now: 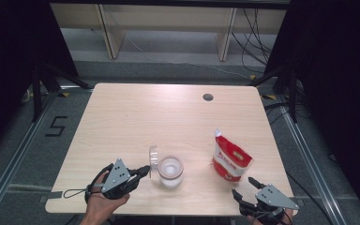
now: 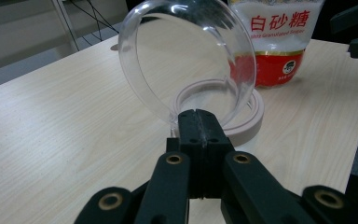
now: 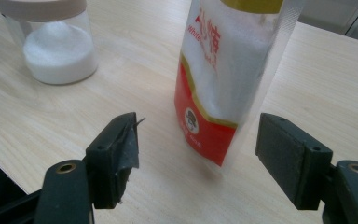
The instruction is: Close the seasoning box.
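- Left gripper is clamped on the rim of the clear round plastic lid, which is held upright just beside the jar so the mouth stays uncovered.
- Glass jar of white sugar is stood between both grippers, open for filling.
- Red-and-white sugar pouch is stood upright before the right gripper, whose jaws are spread wide, seemingly readied for grasping it.

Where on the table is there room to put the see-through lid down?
The far half of the table, between the small round hole and the left edge, is bare. It is crowded near the front: jar, held-up lid, sugar bag, both grippers.
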`<state>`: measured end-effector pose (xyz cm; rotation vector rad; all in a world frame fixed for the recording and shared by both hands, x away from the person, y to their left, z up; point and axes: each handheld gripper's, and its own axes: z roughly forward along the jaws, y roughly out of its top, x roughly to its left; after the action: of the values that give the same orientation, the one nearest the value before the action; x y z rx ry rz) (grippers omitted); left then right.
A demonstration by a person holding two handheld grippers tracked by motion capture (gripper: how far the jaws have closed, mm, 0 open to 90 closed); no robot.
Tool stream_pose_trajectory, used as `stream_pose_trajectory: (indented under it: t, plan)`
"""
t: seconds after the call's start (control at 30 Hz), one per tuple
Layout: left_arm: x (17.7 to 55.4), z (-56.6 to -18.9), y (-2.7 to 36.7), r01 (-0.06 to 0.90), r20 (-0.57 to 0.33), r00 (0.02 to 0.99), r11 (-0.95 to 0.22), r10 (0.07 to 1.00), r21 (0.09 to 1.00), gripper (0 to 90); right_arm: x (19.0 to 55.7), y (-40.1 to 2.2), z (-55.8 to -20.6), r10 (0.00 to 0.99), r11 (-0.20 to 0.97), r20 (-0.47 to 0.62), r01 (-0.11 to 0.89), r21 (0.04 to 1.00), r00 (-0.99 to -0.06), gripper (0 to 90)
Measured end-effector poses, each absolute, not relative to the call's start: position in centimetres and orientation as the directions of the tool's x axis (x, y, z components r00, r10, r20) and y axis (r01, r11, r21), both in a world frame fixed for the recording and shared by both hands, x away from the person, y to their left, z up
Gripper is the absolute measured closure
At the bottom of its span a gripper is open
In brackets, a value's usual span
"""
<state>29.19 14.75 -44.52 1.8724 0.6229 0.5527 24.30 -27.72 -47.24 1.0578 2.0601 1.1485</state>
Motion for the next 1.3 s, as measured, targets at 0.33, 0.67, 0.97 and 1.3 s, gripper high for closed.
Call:
stream_pose_trajectory:
  t: [0.33, 0.67, 0.97, 1.3]
  plan:
    - [29.2, -44.7, 14.4, 0.168, 0.078, 0.773, -0.321, 0.63, 0.932, 87.6, 24.3, -27.7, -47.2, 0.836, 0.334, -0.1, 0.356, 0.873, -0.539, 30.6]
    - [28.7, -45.4, 15.4, 0.227, -0.007, 0.786, -0.278, 0.619, 0.933, 61.5, 24.2, -27.6, -47.2, 0.839, 0.327, -0.091, 0.363, 0.873, -0.537, 30.6]
    - [27.6, -46.2, 15.9, 0.271, -0.019, 0.772, -0.302, 0.635, 0.914, 36.2, 24.3, -27.6, -47.2, 0.835, 0.336, -0.1, 0.358, 0.871, -0.542, 30.5]
    - [27.0, -47.6, 16.5, 0.306, -0.031, 0.759, -0.314, 0.65, 0.899, 29.6, 24.2, -27.5, -47.2, 0.838, 0.323, -0.082, 0.371, 0.871, -0.539, 30.4]
